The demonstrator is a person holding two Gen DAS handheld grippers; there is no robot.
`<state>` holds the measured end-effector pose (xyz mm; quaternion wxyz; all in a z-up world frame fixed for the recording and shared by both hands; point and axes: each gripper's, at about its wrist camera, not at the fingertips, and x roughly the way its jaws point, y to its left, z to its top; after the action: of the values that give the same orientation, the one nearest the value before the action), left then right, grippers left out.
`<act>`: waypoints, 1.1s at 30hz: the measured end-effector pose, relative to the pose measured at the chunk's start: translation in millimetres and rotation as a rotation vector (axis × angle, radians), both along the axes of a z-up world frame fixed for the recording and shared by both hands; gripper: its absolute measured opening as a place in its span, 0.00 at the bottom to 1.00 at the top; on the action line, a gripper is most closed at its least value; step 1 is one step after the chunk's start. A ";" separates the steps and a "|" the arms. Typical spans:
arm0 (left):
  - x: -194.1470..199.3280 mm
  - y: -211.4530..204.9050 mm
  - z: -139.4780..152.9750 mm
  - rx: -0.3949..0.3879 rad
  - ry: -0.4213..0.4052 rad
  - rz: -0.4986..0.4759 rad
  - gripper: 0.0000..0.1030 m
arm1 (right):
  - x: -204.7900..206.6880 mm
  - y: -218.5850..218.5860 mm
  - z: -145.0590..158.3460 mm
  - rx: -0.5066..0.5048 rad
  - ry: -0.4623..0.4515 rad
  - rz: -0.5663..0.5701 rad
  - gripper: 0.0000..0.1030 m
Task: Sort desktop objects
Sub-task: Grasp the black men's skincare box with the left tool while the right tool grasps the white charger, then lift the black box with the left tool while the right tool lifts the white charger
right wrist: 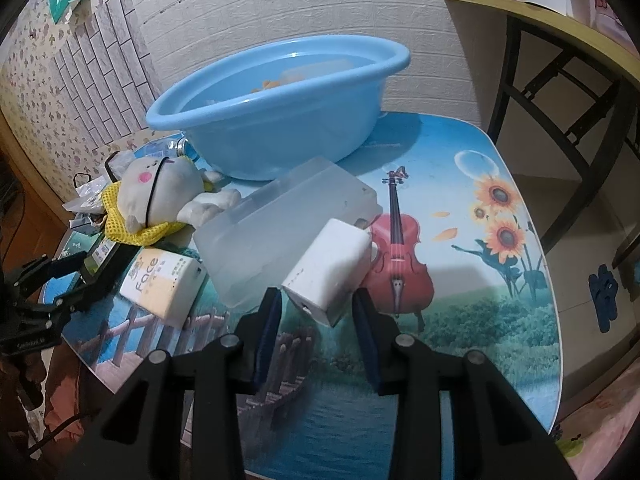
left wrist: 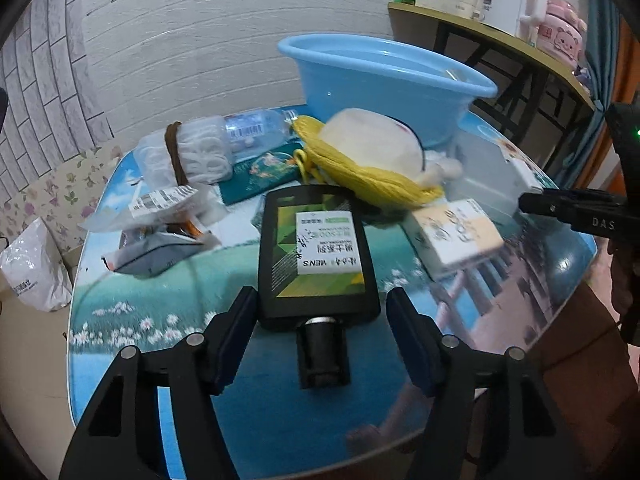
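Observation:
In the left wrist view my left gripper (left wrist: 322, 312) is open, its fingers on either side of the cap end of a flat black men's bottle (left wrist: 316, 256) lying on the table. In the right wrist view my right gripper (right wrist: 318, 310) is open around the near end of a small white box (right wrist: 330, 270), which leans on a translucent plastic case (right wrist: 280, 232). A blue basin (right wrist: 280, 120) stands at the back. A plush toy in yellow net (right wrist: 160, 200) and a white tissue pack (right wrist: 162, 284) lie at the left.
Plastic-wrapped packets (left wrist: 160, 216), a bundle of white cord (left wrist: 196, 156), a water bottle (left wrist: 256, 132) and a green card (left wrist: 260, 176) crowd the table's left back. A wooden shelf (left wrist: 500, 40) with appliances stands at the right. The table edge (right wrist: 558, 320) is at the right.

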<state>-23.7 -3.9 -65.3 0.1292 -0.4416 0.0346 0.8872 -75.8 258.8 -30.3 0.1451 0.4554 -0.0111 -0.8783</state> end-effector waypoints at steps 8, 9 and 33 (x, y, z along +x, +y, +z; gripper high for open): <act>-12.1 1.7 -8.0 -0.036 -0.061 0.111 0.77 | 0.4 7.0 0.3 -0.001 -0.001 -0.021 0.35; -14.0 0.6 -8.0 -0.031 -0.066 0.116 0.78 | 0.3 8.9 0.5 -0.001 -0.001 -0.025 0.35; -34.7 11.0 -18.5 -0.039 0.034 0.186 1.00 | -16.6 0.0 -5.0 0.030 -0.035 -0.129 0.40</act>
<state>-58.4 7.2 -83.9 0.0372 -0.4302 0.0130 0.9019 -92.5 258.8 -35.3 0.0813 0.4712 -0.0296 -0.8778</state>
